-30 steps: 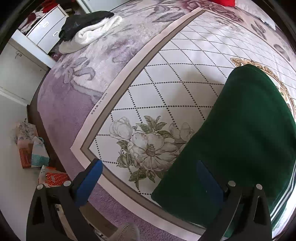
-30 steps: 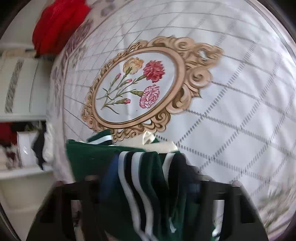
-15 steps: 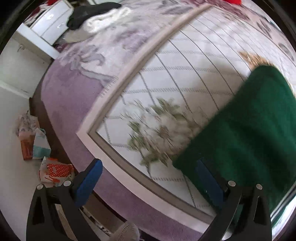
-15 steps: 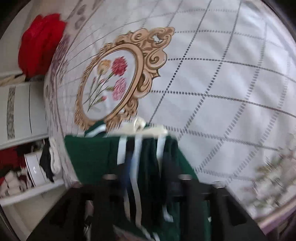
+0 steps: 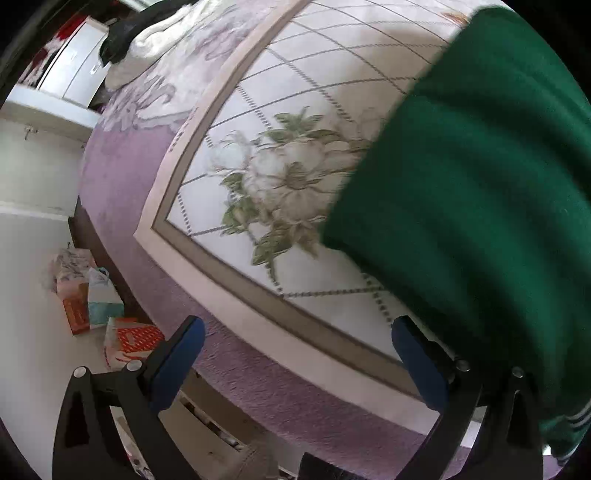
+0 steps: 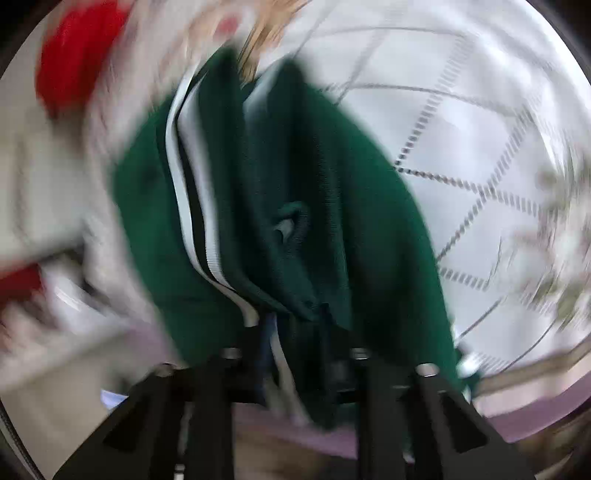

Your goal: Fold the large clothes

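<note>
Over the floral bedspread (image 5: 295, 92), your clamped right gripper (image 6: 295, 350) had just swung the green garment (image 6: 314, 221) up off the bedspread, starting a fold, while your left gripper (image 5: 295, 339) hung empty beside it, fingers apart.

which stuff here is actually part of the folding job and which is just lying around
Part of the job:
- green garment, pinched in the right gripper
- left gripper, open, holding nothing
- bedspread it lies on

Just lying about:
- black and white clothes pile
- boxes and bags on the floor
- red item
</note>
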A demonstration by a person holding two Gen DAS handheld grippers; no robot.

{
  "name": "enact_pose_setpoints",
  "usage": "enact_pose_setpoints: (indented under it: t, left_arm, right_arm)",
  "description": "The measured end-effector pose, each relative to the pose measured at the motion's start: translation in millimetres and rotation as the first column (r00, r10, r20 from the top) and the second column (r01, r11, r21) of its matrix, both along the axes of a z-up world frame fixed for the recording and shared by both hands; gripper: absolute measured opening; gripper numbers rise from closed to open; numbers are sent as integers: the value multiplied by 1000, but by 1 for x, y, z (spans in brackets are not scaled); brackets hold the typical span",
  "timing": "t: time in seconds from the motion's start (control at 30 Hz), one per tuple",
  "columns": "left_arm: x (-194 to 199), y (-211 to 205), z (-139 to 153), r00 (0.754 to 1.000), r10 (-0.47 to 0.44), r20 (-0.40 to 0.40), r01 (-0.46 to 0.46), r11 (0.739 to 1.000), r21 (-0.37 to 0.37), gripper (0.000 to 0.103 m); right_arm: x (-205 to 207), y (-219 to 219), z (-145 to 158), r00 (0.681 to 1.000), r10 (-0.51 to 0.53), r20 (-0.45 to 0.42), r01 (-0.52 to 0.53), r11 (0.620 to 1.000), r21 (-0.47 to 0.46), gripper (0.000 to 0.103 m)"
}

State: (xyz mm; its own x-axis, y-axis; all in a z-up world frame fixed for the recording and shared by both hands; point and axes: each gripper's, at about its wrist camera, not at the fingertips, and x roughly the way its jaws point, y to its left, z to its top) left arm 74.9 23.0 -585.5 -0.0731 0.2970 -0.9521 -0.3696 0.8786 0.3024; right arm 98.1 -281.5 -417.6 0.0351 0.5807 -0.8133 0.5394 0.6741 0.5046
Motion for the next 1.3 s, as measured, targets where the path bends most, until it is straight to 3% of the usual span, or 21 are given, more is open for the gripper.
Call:
enact_pose_setpoints:
  t: [0.03, 0.13, 0.23, 0.27, 0.3, 0.37, 0.5, 0.53, 0.57, 0.6, 0.67, 0.73, 0.77, 0.83, 0.87, 0.9, 0.97, 1.03, 1.1, 1.2, 1.3]
  left_arm:
    - [-2, 3, 2, 1000, 8, 4, -8, 1000, -2, 103]
    - [-4, 14, 17, 999, 33, 31, -33, 999, -3, 103]
    - [-1, 18, 33, 996, 44, 76, -44, 999, -10, 103]
    - [2, 17, 38, 995, 41, 91, -40, 999, -9, 103]
    - [3, 16, 40, 994, 39, 97, -38, 999, -8, 103]
    - [8, 12, 44, 993, 31, 111, -30, 999, -13, 103]
    - [14, 2, 45, 993, 2, 117, 0, 1000, -15, 103]
    - [15, 0, 46, 993, -4, 118, 6, 1000, -16, 103]
    - [15, -3, 47, 993, -11, 121, 13, 1000, -17, 103]
    - [16, -6, 48, 992, -14, 122, 16, 1000, -17, 103]
    - [15, -8, 52, 991, -21, 132, 24, 1000, -18, 103]
    - [15, -10, 55, 990, -25, 138, 28, 999, -21, 103]
    - [15, -10, 56, 990, -26, 138, 29, 999, -21, 103]
    - [18, -12, 56, 990, -35, 133, 38, 999, -21, 103]
    - [20, -12, 55, 991, -39, 132, 42, 999, -22, 103]
    - [22, -13, 57, 990, -45, 137, 48, 999, -23, 103]
    - [28, -14, 61, 987, -55, 154, 60, 998, -24, 103]
    - [40, -16, 65, 981, -81, 179, 84, 996, -8, 103]
    - [54, -16, 67, 975, -97, 202, 101, 995, -8, 103]
    - [77, -16, 63, 960, -138, 244, 153, 987, -43, 103]
    - [106, -16, 46, 948, -193, 252, 230, 965, -126, 103]
  right_arm:
    - [-6, -13, -2, 998, -58, -14, 59, 997, 42, 15]
    - [-8, -26, -6, 997, 38, -68, -47, 990, -134, 8]
    - [-9, -25, -9, 993, 75, -96, -78, 997, -28, 13]
    - [-8, -20, -7, 992, 99, -83, -101, 995, -20, 29]
    - [-7, -13, -4, 990, 127, -62, -129, 991, -20, 61]
    - [-5, 3, -5, 988, 155, -5, -155, 988, 10, 87]
    - [2, 40, -40, 973, 231, 17, -231, 973, -13, 88]
    - [10, 52, -44, 970, 240, 32, -239, 970, -33, 86]
    - [13, 61, -42, 968, 243, 59, -241, 970, -41, 57]
    - [14, 66, -40, 969, 238, 62, -238, 971, -12, 38]
    - [8, 63, -28, 984, 161, 81, -167, 983, 73, 27]
    - [-7, 40, -14, 992, -20, 122, -9, 971, 237, 24]
    - [-13, 29, -14, 993, -54, 107, 27, 970, 240, 23]
    - [-18, 23, -22, 996, 85, 9, -85, 996, 22, 24]
    - [-19, 23, -26, 986, 158, -50, -162, 984, -80, 25]
    - [-19, 22, -26, 982, 179, -65, -184, 979, -85, 35]
    - [-15, 19, -17, 980, 185, -75, -190, 979, -70, 43]
    - [-7, 16, 5, 980, 199, -23, -200, 969, -143, 59]
    - [1, 13, 21, 975, 220, 37, -207, 953, -219, 100]
    - [26, 24, 14, 955, 289, 69, -261, 928, -267, 103]
    - [31, 16, -5, 959, 247, 140, -223, 960, -166, 103]
